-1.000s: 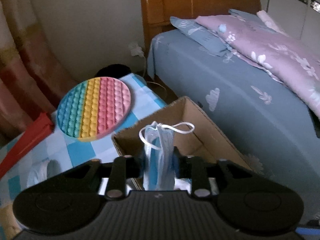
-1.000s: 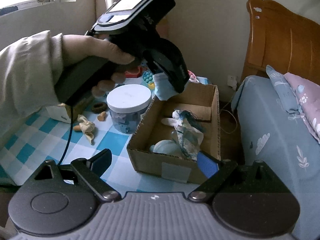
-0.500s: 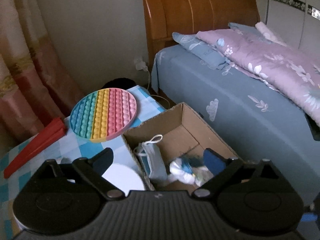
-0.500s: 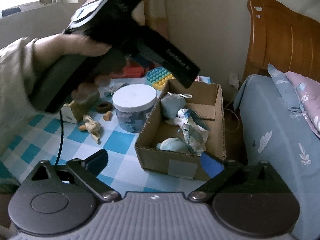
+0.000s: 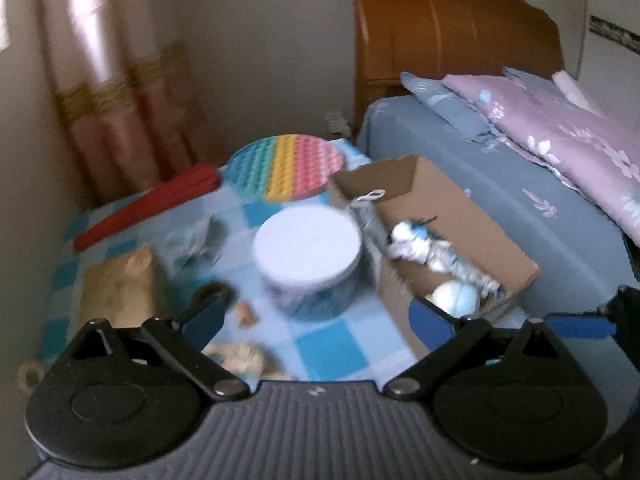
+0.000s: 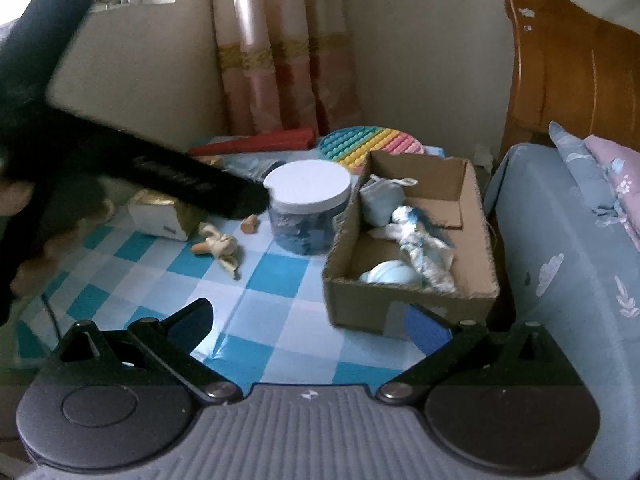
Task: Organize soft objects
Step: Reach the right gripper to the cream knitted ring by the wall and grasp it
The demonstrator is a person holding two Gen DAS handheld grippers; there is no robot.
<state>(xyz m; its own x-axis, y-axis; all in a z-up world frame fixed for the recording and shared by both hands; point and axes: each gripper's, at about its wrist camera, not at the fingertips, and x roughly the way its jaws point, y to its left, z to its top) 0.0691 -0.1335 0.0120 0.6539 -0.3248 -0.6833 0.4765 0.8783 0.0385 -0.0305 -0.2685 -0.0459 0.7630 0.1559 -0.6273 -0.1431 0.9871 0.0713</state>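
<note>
An open cardboard box (image 6: 360,304) stands on the checked table beside the bed. Inside it lie a pale blue face mask (image 6: 380,204), a crumpled blue-and-white soft thing (image 6: 420,240) and a pale blue round thing (image 6: 390,274). The box (image 5: 460,208) and mask (image 5: 366,210) show blurred in the left wrist view. A small plush rabbit (image 6: 220,246) lies on the table left of the jar. My left gripper (image 5: 316,312) is open and empty, held over the table left of the box; its dark body (image 6: 160,176) crosses the right wrist view. My right gripper (image 6: 308,324) stands wide open above the table's near edge, holding nothing.
A white-lidded jar (image 6: 308,188) stands against the box's left wall. Behind are a rainbow bubble mat (image 6: 372,148) and a red folded fan (image 6: 256,144). A gold-and-white carton (image 6: 160,216) and a small brown piece (image 6: 250,225) lie at left. The bed (image 6: 560,272) borders the right.
The left gripper opened and let the face mask drop into the box, then drew back to the left over the table. The right gripper opened slightly wider and stayed nearly in place.
</note>
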